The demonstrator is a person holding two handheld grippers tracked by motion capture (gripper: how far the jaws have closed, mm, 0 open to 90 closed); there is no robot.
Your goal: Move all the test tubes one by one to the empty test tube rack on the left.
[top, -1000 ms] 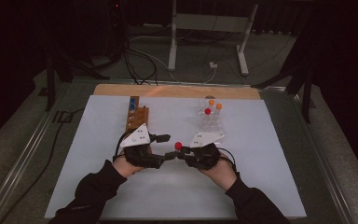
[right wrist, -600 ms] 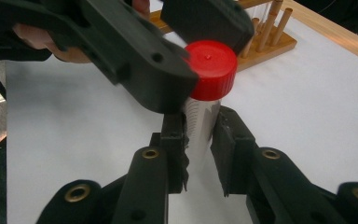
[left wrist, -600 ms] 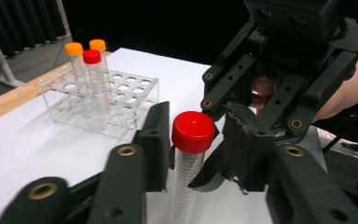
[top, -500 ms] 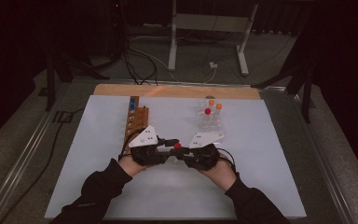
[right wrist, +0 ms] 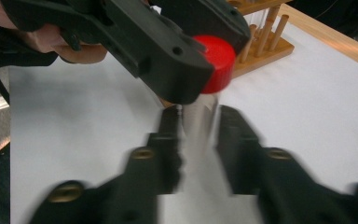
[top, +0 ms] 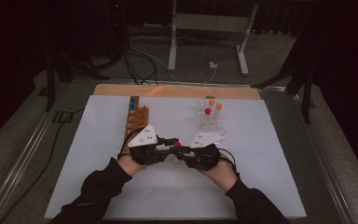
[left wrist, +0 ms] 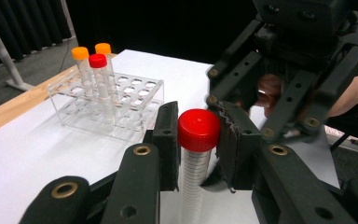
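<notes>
Upright between the two grippers stands a clear test tube with a red cap (left wrist: 198, 129), over the white sheet (top: 98, 135) near the middle of the table. The left gripper (left wrist: 196, 149) has its jaws on either side of the cap; the right jaw touches it, the left jaw stands just beside, so I cannot tell whether it truly pinches. The right gripper (right wrist: 198, 135) has its jaws around the clear body below the cap, a little spread; the picture is blurred there. Behind stands a clear plastic rack (left wrist: 121, 100) with two orange-capped tubes (left wrist: 80, 65) and one red-capped tube (left wrist: 99, 74). A wooden rack (top: 135, 119) stands at the left.
</notes>
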